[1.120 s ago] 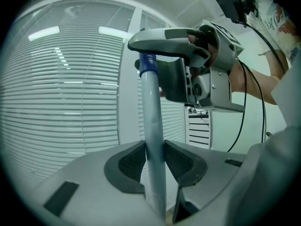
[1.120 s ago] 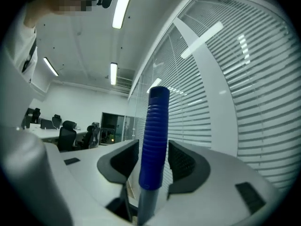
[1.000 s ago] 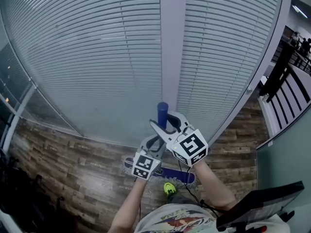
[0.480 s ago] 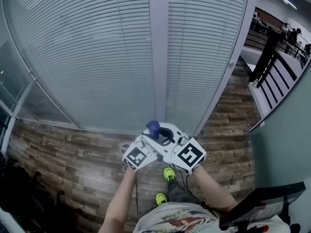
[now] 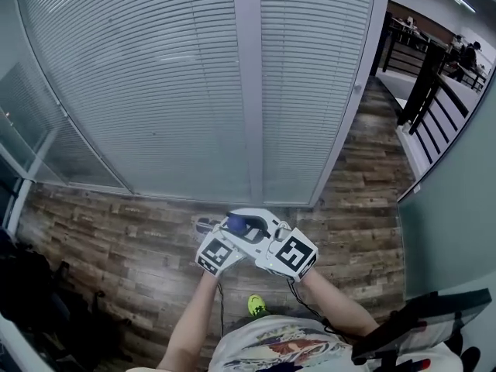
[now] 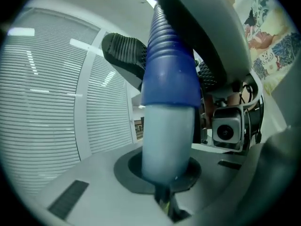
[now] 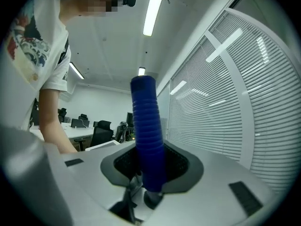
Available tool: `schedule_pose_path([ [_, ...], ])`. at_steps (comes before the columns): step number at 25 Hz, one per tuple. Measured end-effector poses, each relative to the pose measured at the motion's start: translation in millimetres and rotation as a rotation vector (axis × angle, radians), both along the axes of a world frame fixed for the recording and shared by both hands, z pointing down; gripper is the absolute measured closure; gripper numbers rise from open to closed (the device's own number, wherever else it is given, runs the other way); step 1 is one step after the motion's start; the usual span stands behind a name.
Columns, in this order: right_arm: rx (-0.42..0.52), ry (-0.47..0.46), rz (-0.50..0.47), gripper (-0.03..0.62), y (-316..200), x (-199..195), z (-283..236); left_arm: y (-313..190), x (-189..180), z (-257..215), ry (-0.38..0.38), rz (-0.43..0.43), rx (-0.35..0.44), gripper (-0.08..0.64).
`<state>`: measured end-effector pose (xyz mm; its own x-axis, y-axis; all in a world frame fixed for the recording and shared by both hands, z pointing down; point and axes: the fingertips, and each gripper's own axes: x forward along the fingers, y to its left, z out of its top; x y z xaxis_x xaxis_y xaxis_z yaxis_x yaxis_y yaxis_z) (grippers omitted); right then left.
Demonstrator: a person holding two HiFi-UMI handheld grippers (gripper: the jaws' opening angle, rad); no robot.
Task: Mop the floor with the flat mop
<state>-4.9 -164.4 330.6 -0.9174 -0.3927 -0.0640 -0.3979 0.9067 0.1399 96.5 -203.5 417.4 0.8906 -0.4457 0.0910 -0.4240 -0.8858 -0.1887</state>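
In the head view my two grippers meet on the top of the flat mop's handle (image 5: 235, 223), whose ribbed blue grip pokes out between them. My left gripper (image 5: 230, 235) is shut on the handle (image 6: 167, 126) where the blue grip meets the pale shaft; its jaws have just closed there. My right gripper (image 5: 256, 228) is clamped on the blue grip (image 7: 148, 140), and its jaws have just been closing with the grip between them. A dark blue bit, likely the mop head (image 5: 203, 225), shows on the floor left of the grippers; the rest is hidden.
A glass wall with white blinds (image 5: 155, 91) stands straight ahead above the wood plank floor (image 5: 116, 246). A black railing (image 5: 434, 76) runs at the right. Dark clutter (image 5: 31, 301) sits at lower left. My green shoe (image 5: 256, 307) is below the grippers.
Both grippers and the handle's top have drawn back toward my body and lower in view. The mop head, in plain sight a second ago, is now almost wholly hidden under the grippers.
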Motion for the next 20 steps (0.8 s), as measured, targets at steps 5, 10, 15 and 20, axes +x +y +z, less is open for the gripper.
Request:
schedule_pose_path([
  [5, -0.038, 0.015, -0.063, 0.466, 84.1, 28.8, 26.8, 73.5, 26.9, 32.8, -0.076, -0.055, -0.015, 0.546],
  [10, -0.062, 0.032, -0.127, 0.453, 181.3, 69.1, 57.4, 157.8, 60.4, 69.1, -0.148, -0.138, 0.009, 0.543],
  [15, -0.063, 0.02, -0.146, 0.443, 275.0, 125.9, 86.9, 246.3, 111.6, 102.2, -0.223, -0.157, 0.044, 0.543],
  [20, -0.069, 0.052, -0.19, 0.436, 363.0, 179.0, 99.3, 332.6, 161.3, 110.3, -0.234, -0.185, 0.046, 0.543],
])
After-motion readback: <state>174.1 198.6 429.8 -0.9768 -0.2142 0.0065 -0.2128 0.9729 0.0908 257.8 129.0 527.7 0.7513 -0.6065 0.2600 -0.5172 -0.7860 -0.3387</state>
